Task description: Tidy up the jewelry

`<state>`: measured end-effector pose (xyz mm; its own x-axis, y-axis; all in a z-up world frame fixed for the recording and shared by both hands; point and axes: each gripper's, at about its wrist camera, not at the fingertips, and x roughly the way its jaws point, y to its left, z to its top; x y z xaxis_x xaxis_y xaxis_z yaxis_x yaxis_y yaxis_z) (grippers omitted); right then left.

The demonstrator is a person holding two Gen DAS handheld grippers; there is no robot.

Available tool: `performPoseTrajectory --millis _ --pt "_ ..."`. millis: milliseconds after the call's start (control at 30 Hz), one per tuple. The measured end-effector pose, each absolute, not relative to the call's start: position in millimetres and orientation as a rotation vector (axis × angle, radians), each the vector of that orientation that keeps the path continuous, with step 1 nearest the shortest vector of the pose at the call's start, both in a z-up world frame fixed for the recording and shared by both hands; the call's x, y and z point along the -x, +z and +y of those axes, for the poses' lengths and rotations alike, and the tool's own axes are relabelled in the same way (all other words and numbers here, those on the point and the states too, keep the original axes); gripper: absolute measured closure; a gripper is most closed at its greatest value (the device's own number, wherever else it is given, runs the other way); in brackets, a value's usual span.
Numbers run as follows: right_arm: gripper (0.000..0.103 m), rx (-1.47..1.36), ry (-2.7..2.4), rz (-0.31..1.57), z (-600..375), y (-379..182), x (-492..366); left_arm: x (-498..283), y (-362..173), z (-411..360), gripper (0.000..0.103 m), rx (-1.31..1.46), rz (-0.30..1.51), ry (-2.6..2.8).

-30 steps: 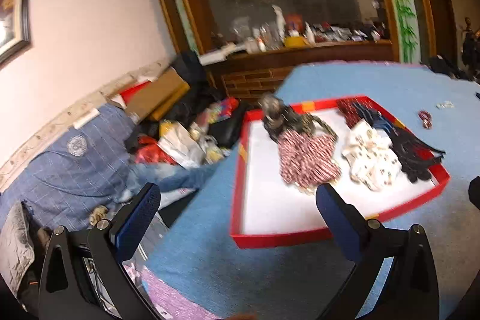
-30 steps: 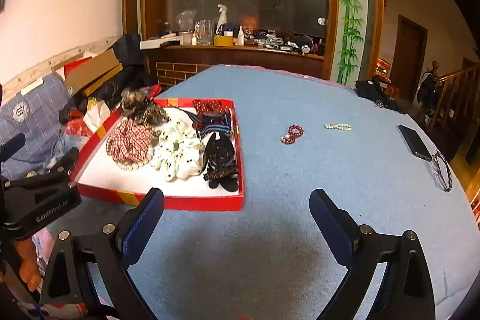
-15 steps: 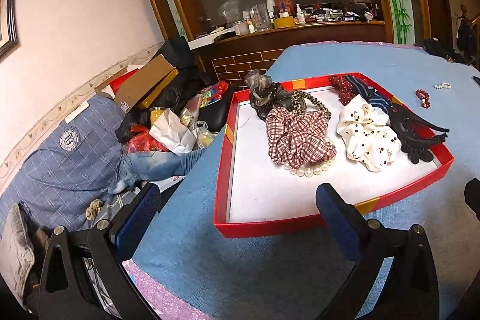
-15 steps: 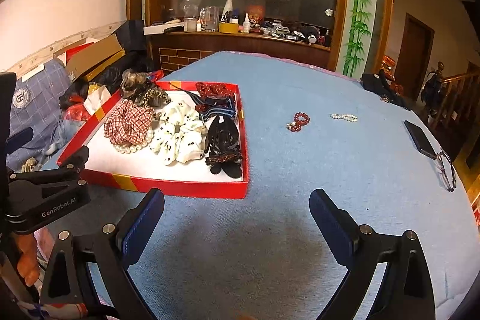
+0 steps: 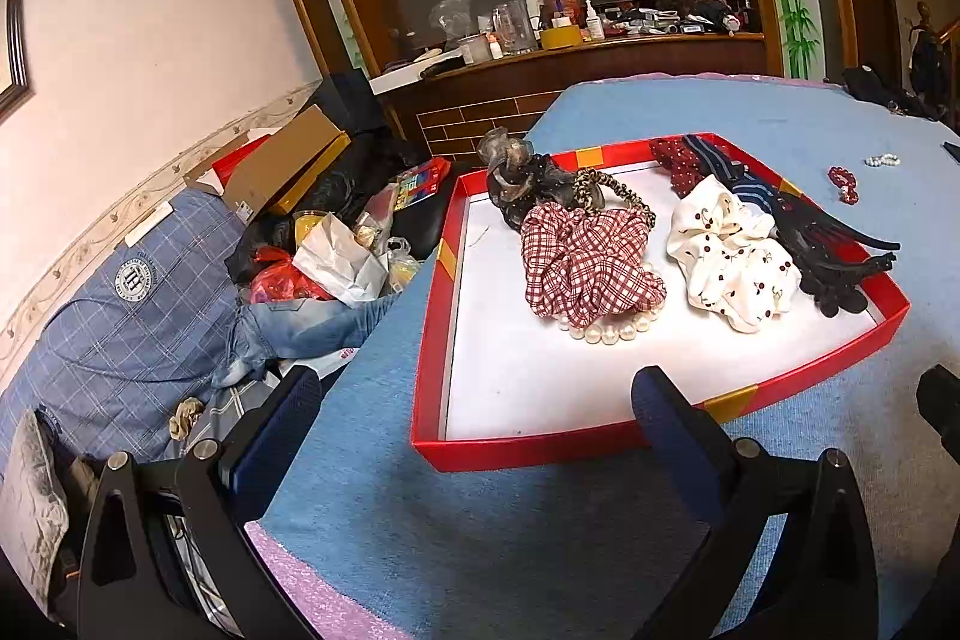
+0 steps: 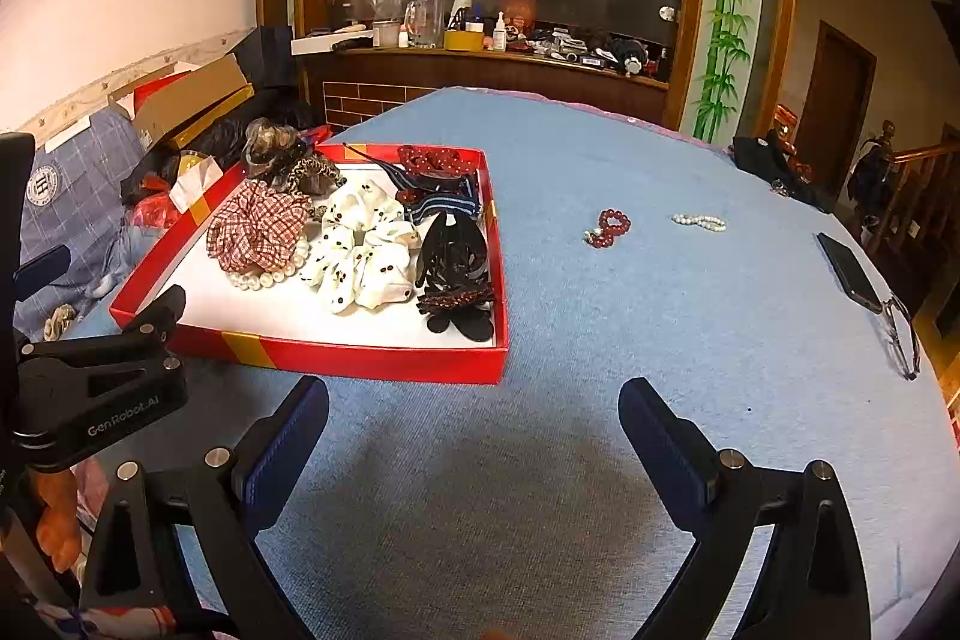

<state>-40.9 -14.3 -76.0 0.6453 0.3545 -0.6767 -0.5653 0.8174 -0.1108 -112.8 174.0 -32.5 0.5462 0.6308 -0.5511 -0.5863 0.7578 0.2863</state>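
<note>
A red tray (image 6: 360, 358) (image 5: 540, 445) with a white floor sits on the blue table. It holds a red plaid scrunchie (image 6: 258, 226) (image 5: 588, 256), a pearl bracelet (image 6: 264, 277) (image 5: 606, 331), a white cherry scrunchie (image 6: 360, 250) (image 5: 732, 256), black hair clips (image 6: 453, 268) (image 5: 828, 256) and more hair ties at its far end. A red bead bracelet (image 6: 609, 227) (image 5: 843, 181) and a white pearl bracelet (image 6: 699, 221) (image 5: 882, 160) lie loose on the table right of the tray. My left gripper (image 5: 474, 400) is open and empty at the tray's near edge. My right gripper (image 6: 474, 418) is open and empty over bare table.
A phone (image 6: 849, 271) and glasses (image 6: 900, 340) lie near the table's right edge. A black bag (image 6: 774, 166) sits at the far right. Left of the table are a blue plaid cushion (image 5: 120, 304), boxes and bags. A cluttered counter (image 6: 480, 52) stands behind.
The left gripper has swung right and steadied, so the tray now sits more centred in its view. The right gripper has drifted slightly closer to the tray. Both stay open.
</note>
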Motion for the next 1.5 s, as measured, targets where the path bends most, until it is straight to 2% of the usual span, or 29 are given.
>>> performPoseTrajectory --millis 1500 --pt "0.003 0.323 0.534 0.720 -14.2 -82.3 39.8 108.2 -41.0 169.7 0.000 -0.086 0.699 0.715"
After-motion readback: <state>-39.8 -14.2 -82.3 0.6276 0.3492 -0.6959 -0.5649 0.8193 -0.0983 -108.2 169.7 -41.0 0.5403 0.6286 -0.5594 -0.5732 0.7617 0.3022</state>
